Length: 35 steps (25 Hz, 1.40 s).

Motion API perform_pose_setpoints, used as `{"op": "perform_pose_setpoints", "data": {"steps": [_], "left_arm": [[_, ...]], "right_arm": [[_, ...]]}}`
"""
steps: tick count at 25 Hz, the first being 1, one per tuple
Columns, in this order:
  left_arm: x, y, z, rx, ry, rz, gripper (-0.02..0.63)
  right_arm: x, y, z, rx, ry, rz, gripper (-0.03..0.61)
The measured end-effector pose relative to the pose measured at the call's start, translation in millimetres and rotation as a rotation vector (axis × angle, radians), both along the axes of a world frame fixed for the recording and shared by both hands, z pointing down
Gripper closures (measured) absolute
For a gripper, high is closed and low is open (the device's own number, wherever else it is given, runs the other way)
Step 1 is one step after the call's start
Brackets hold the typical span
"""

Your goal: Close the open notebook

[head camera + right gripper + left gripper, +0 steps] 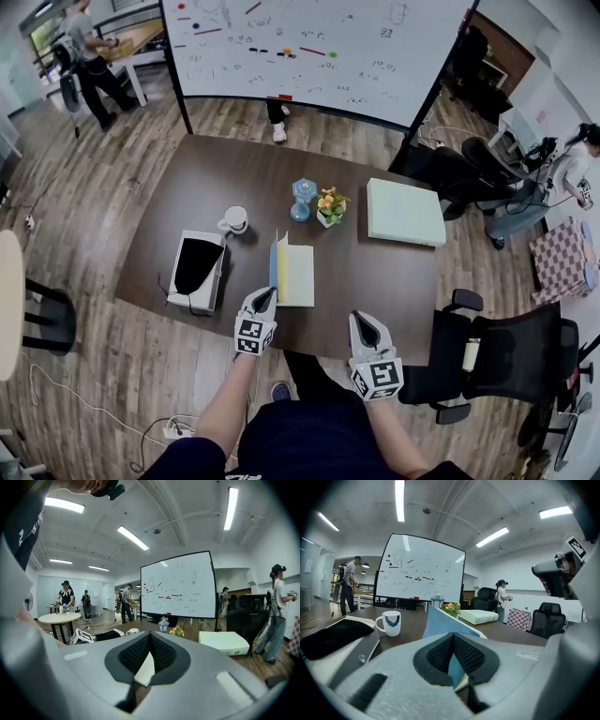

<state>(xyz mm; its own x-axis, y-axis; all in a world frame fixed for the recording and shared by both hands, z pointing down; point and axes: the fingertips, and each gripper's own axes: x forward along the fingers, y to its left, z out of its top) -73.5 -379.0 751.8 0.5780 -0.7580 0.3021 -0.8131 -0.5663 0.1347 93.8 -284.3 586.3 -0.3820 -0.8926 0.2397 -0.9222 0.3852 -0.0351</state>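
Notebook (296, 275) half closed, its blue cover (277, 255) standing upright.
Head view: it lies near the table's (244, 169) front edge. The left gripper (265, 298) is at the cover's left side, probably to tip it over; the right gripper (364, 326) hangs apart. Left gripper view: jaws pressed together, nothing between, cover just beyond. Right gripper view: jaws together, empty.

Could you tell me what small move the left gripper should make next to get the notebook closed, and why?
Probably nudge the left gripper rightward against the blue cover so it tips onto the pages. The cover stands nearly upright along their left edge, and the gripper's jaws are together at its near corner.
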Motion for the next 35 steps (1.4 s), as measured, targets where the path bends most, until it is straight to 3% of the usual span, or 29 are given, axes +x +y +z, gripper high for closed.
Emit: {"op": "perform_pose_setpoints", "data": {"steps": [10, 13, 16, 20, 22, 27, 35], "left_arm": [[53.3, 4.8, 20.7, -0.063, 0.023, 0.077, 0.626], [66.7, 13.0, 36.5, -0.117, 0.017, 0.106, 0.626], [77.2, 14.4, 52.7, -0.169, 0.019, 0.101, 0.626], [78.5, 15.3, 59.3, -0.177, 0.015, 0.098, 0.626], [79.4, 15.4, 68.2, -0.205, 0.0, 0.097, 0.626], [78.3, 21.1, 103.1, -0.367, -0.05, 0.078, 0.626], [83.1, 17.8, 115.8, -0.438, -0.157, 0.101, 0.626]], "right_arm": [[7.6, -0.4, 6.5, -0.02, -0.009, -0.001, 0.578], [2.7, 5.9, 8.2, -0.027, -0.014, -0.01, 0.578], [1.0, 10.5, 9.6, -0.034, -0.022, -0.007, 0.578], [0.0, 18.0, 13.5, -0.041, -0.015, -0.014, 0.578], [2.5, 19.7, 13.7, -0.042, -0.016, -0.01, 0.578], [2.1, 22.8, 14.7, -0.047, -0.014, -0.012, 0.578], [4.1, 21.1, 17.2, -0.059, -0.018, -0.004, 0.578]]}}
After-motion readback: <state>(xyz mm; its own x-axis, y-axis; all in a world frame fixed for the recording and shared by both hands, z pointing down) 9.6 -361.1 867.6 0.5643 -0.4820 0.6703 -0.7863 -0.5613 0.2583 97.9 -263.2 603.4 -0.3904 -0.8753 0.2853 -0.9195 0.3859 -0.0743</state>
